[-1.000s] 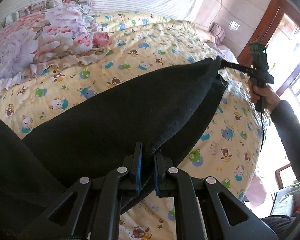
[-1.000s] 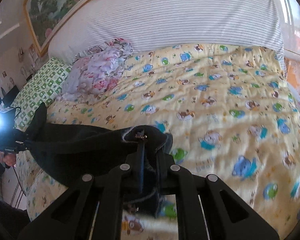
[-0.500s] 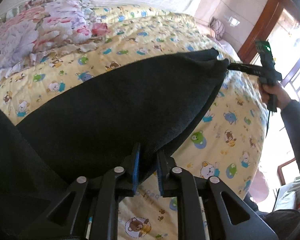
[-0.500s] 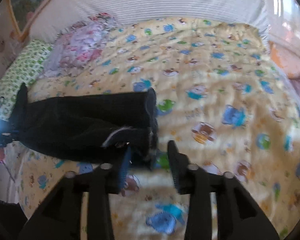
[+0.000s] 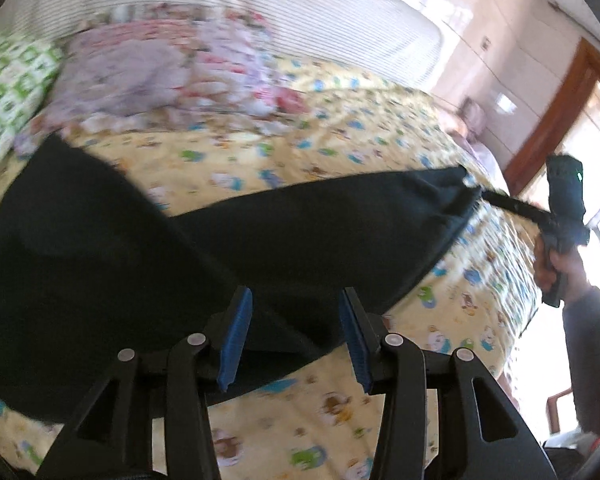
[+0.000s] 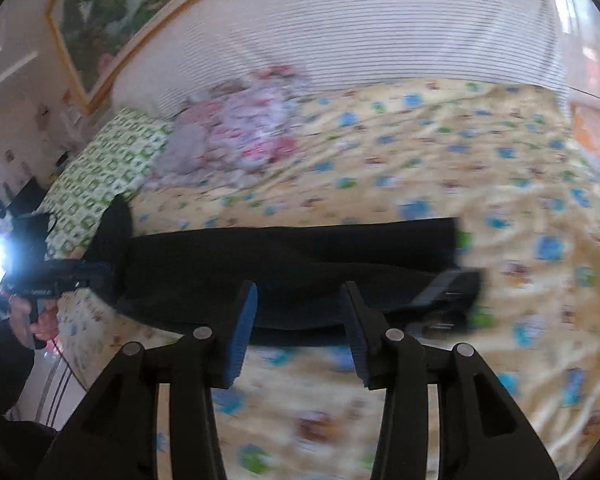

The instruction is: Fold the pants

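Note:
Black pants lie stretched across a yellow bear-print bedspread. My left gripper is open, its blue pads on either side of the pants' near edge, holding nothing. In the right wrist view the pants lie flat as a long band with the hem at the right. My right gripper is open and empty just in front of them. The right gripper also shows in the left wrist view, its tip at the pants' far corner. The left gripper shows in the right wrist view at the pants' left end.
A floral quilt and a green-patterned pillow lie near the striped headboard. A framed picture hangs above. A wooden door frame stands past the bed's right side.
Both grippers have opened and let go of the pants. The pants have dropped flat onto the bedspread, and the right gripper has pulled back from them.

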`<state>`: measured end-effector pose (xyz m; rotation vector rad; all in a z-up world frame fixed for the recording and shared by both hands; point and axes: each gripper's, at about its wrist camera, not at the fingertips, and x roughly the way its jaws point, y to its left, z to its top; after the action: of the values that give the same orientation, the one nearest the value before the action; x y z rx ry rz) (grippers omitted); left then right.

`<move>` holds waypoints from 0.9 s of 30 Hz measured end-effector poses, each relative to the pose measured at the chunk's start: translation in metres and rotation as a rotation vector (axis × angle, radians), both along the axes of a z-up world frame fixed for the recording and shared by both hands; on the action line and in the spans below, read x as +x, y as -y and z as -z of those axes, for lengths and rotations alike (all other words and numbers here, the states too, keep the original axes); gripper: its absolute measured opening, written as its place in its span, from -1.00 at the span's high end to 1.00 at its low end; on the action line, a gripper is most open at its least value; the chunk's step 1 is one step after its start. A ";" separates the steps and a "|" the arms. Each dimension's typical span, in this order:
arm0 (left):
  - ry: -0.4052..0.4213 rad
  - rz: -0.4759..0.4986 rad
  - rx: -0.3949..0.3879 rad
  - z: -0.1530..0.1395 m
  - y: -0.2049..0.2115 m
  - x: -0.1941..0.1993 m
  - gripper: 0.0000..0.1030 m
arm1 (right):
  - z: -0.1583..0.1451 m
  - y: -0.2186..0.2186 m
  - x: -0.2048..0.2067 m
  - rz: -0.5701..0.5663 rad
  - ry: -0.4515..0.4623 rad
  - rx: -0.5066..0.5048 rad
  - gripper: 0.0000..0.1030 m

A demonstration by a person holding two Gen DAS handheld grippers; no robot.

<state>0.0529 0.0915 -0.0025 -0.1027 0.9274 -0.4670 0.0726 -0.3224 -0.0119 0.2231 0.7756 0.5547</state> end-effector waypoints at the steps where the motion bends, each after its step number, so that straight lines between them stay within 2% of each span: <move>1: 0.001 -0.019 -0.003 -0.001 -0.009 0.000 0.11 | 0.000 -0.011 0.001 -0.018 -0.001 0.007 0.13; 3: 0.004 -0.061 -0.009 -0.003 -0.027 -0.002 0.09 | 0.001 -0.032 0.001 -0.057 -0.005 0.018 0.13; 5: 0.010 -0.106 -0.009 -0.004 -0.043 -0.002 -0.04 | 0.002 -0.053 0.005 -0.092 -0.015 0.028 0.13; 14: 0.041 -0.239 -0.009 -0.016 -0.094 0.007 -0.08 | -0.002 -0.120 0.012 -0.201 -0.031 0.082 0.13; 18: 0.060 -0.272 0.011 -0.024 -0.109 0.016 -0.13 | -0.002 -0.151 0.015 -0.253 -0.045 0.104 0.11; 21: 0.071 -0.293 0.033 -0.029 -0.118 0.026 -0.25 | -0.002 -0.172 0.019 -0.287 -0.055 0.115 0.04; 23: 0.078 -0.284 0.057 -0.034 -0.125 0.036 -0.31 | -0.001 -0.185 0.022 -0.305 -0.076 0.123 0.01; 27: 0.069 -0.259 0.115 -0.036 -0.133 0.057 -0.32 | -0.002 -0.213 0.028 -0.344 -0.085 0.109 0.00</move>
<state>0.1095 0.2242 0.0334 -0.0994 0.8576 -0.1761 0.1005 -0.1099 -0.0095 0.2161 0.8740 0.9193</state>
